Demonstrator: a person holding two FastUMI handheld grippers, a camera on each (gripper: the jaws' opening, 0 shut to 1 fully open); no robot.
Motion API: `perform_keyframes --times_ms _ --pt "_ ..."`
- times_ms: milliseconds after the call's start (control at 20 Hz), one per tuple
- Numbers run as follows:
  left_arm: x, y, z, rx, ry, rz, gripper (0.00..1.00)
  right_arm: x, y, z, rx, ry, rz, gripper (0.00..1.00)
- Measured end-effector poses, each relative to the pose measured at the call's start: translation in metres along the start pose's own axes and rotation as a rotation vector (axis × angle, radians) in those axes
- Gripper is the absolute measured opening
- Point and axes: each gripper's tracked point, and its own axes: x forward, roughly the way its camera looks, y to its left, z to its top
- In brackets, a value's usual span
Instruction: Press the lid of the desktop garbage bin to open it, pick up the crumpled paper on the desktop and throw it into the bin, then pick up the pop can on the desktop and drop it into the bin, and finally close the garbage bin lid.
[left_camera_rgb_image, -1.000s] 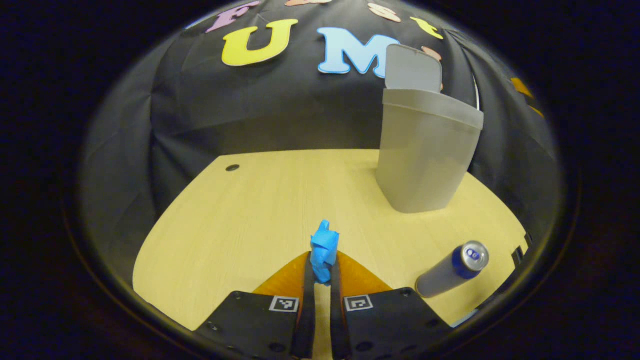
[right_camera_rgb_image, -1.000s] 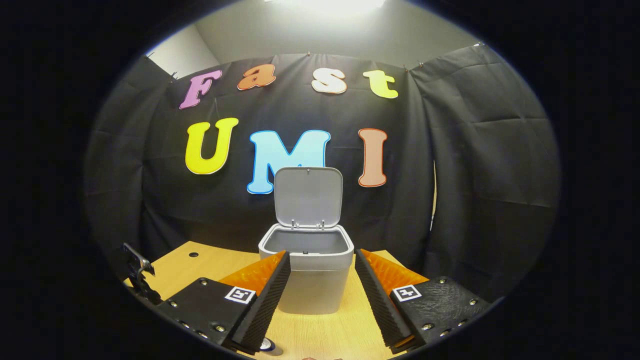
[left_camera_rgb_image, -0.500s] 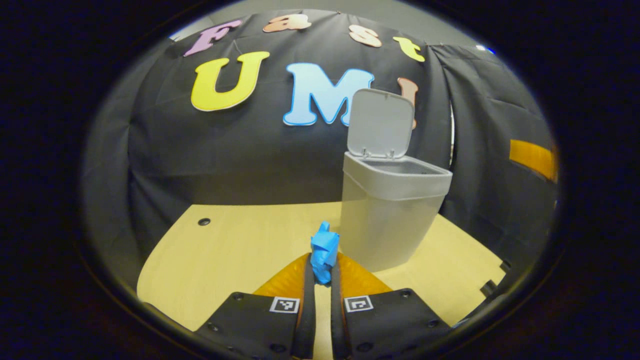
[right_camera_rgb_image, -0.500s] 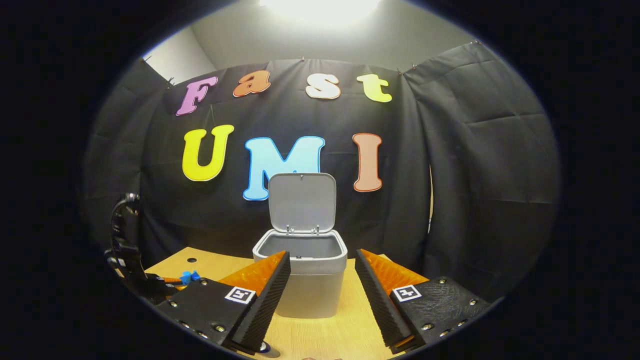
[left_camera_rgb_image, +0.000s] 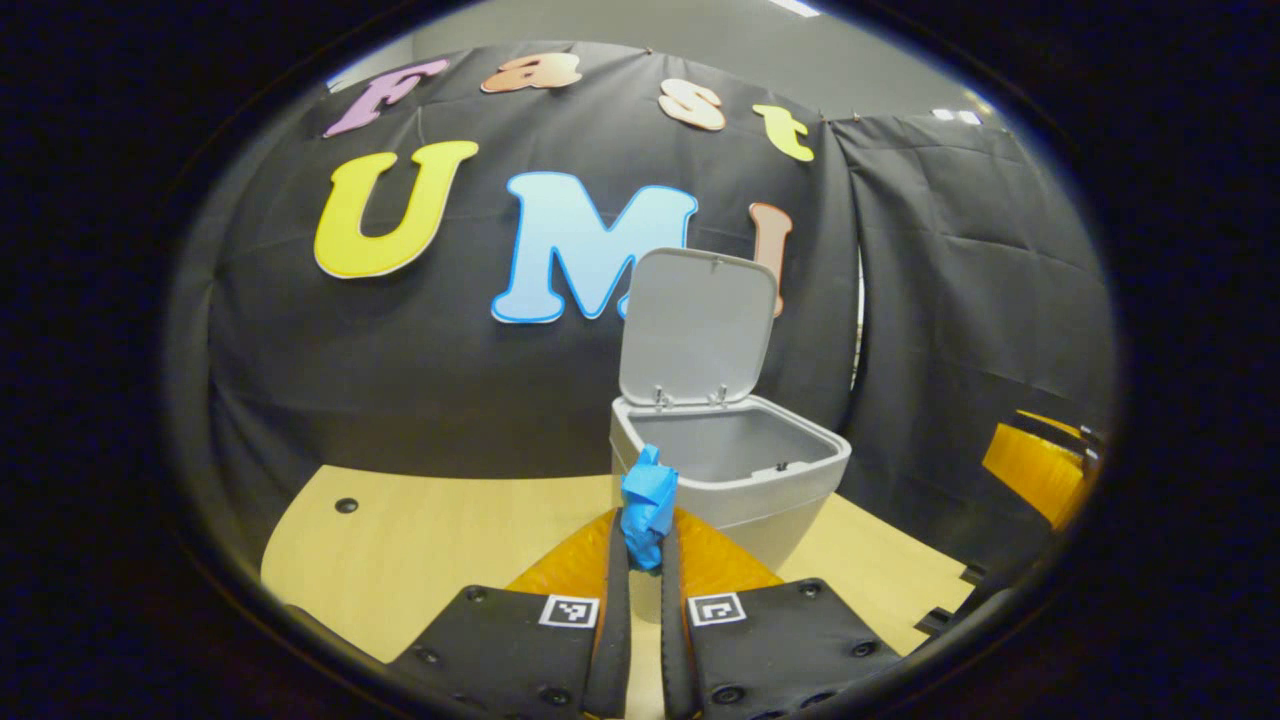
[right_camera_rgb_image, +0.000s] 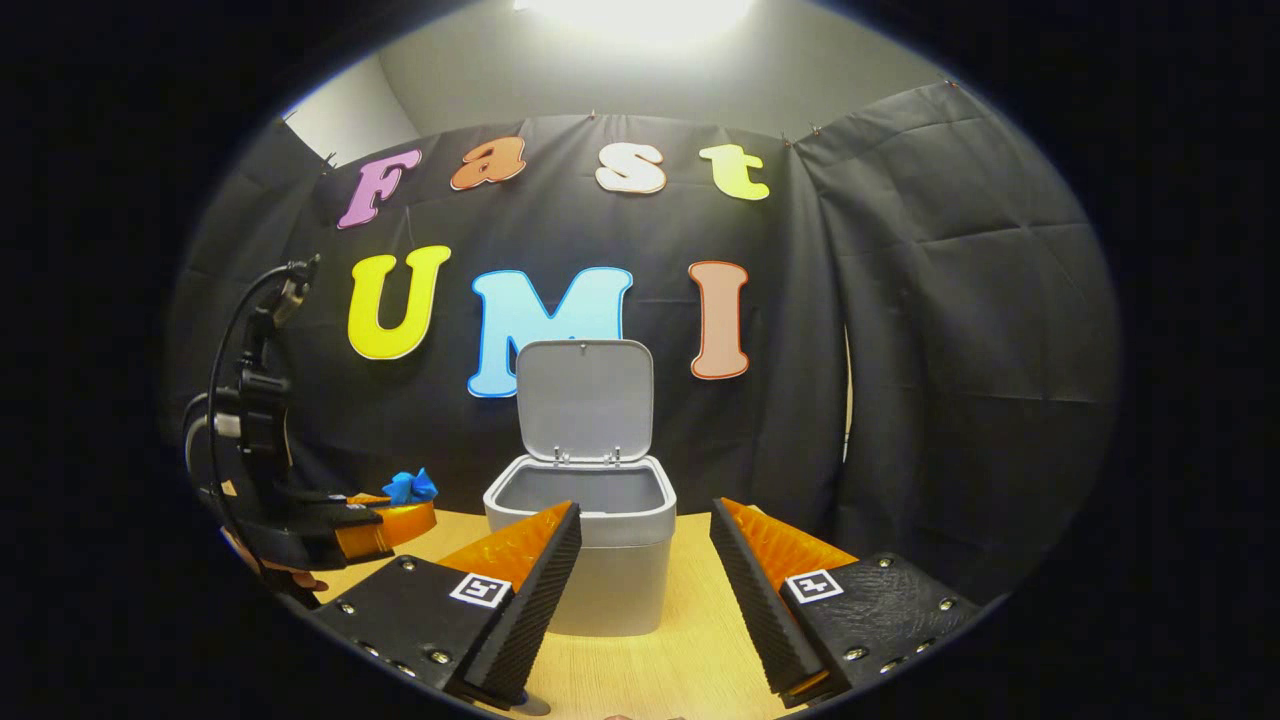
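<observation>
So the left gripper (left_camera_rgb_image: 640, 545) has the crumpled paper (left_camera_rgb_image: 648, 505) pinched tight between both fingers, and it's held up off the desktop (left_camera_rgb_image: 450, 530), just short of the garbage bin's (left_camera_rgb_image: 735, 470) near rim. The lid (left_camera_rgb_image: 697, 325) is standing straight up at the back, so the mouth is wide open. The bin sits toward the far edge of the desktop, close to the black cloth wall.

If I were doing this step, I'd carry the paper further in until it's properly above the middle of the opening — not hanging over the front lip — and only then let the fingers spread. The paper is light and springy, so it could snag on a pad or bounce off the rim if it's let go too early. I'd also stay clear of the raised lid so it doesn't get knocked down.

The right gripper (right_camera_rgb_image: 645, 590) is spread wide with nothing in it, hovering low over the near edge of the desktop and pointed at the bin.

Handy thing about the right gripper view: you get the left gripper from the side, off to the left of the bin with the paper poking out of its tip, apparently still short of the opening. The left gripper view gives you the look down into the bin — looks empty, though the bottom is hidden.
</observation>
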Motion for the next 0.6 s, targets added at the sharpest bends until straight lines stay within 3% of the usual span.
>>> perform_keyframes --times_ms 600 --pt "0.089 -0.027 0.011 0.049 0.026 -0.072 0.22 -0.016 -0.039 -0.013 0.001 0.056 -0.186 0.85"
